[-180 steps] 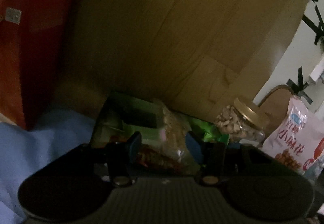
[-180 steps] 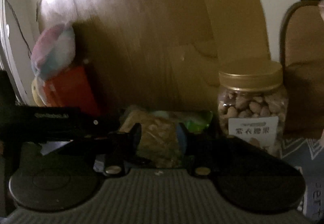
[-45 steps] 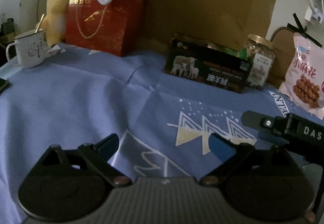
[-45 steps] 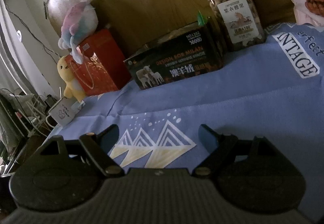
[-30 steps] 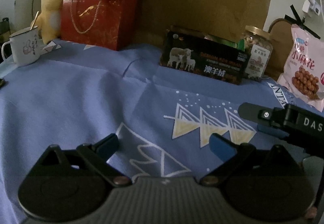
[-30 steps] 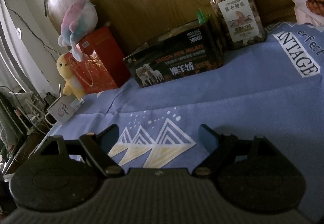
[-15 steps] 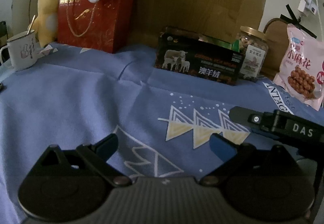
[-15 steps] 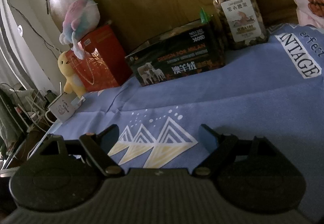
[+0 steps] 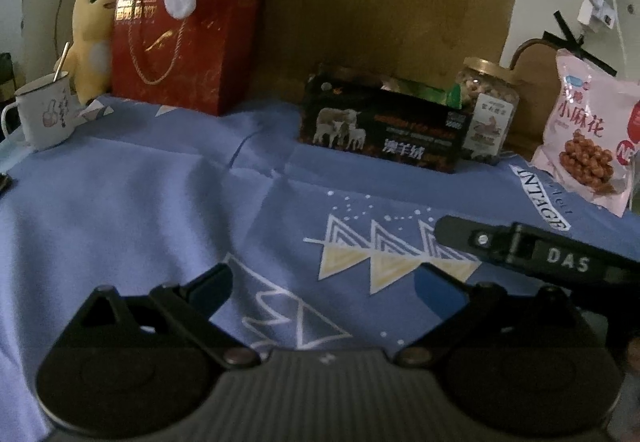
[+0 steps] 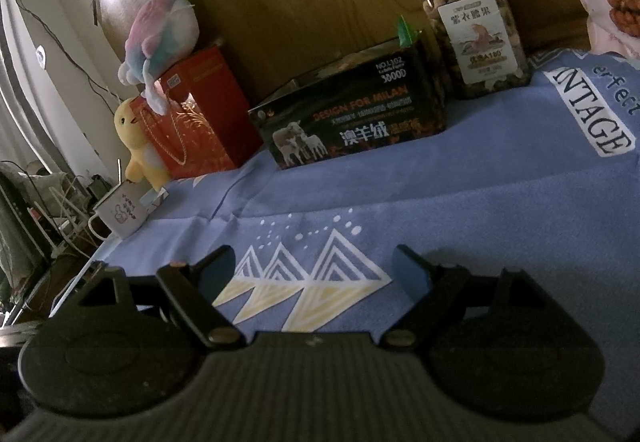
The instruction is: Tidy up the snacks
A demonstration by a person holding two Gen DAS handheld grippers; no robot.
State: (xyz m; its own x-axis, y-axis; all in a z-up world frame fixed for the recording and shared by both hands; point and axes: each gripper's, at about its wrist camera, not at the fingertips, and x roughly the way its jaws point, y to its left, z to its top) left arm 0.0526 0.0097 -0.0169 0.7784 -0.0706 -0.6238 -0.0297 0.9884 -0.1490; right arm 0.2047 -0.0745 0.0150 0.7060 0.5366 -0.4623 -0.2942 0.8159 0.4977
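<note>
The tablecloth (image 9: 160,202) was blue, printed with white-and-yellow triangles and white dots, with a white label in dark letters at 3 o'clock. Toward 12 o'clock the box (image 9: 384,138) was black with white sheep and orange lettering, and the jar (image 10: 472,30) beside it was clear with a gold lid and a white label. The bag (image 9: 184,46) at 11 o'clock was red with gold cord, the plush duck (image 9: 90,34) yellow, the mug (image 9: 46,114) white, and the snack packet (image 9: 588,130) at 2 o'clock pink.

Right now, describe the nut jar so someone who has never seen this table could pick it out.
Start at the brown board leaning upright at the back of the blue tablecloth. At its right foot stands the nut jar, between the black box with sheep on it and the pink snack bag. It alone is clear, nuts showing, with a gold lid.
</note>
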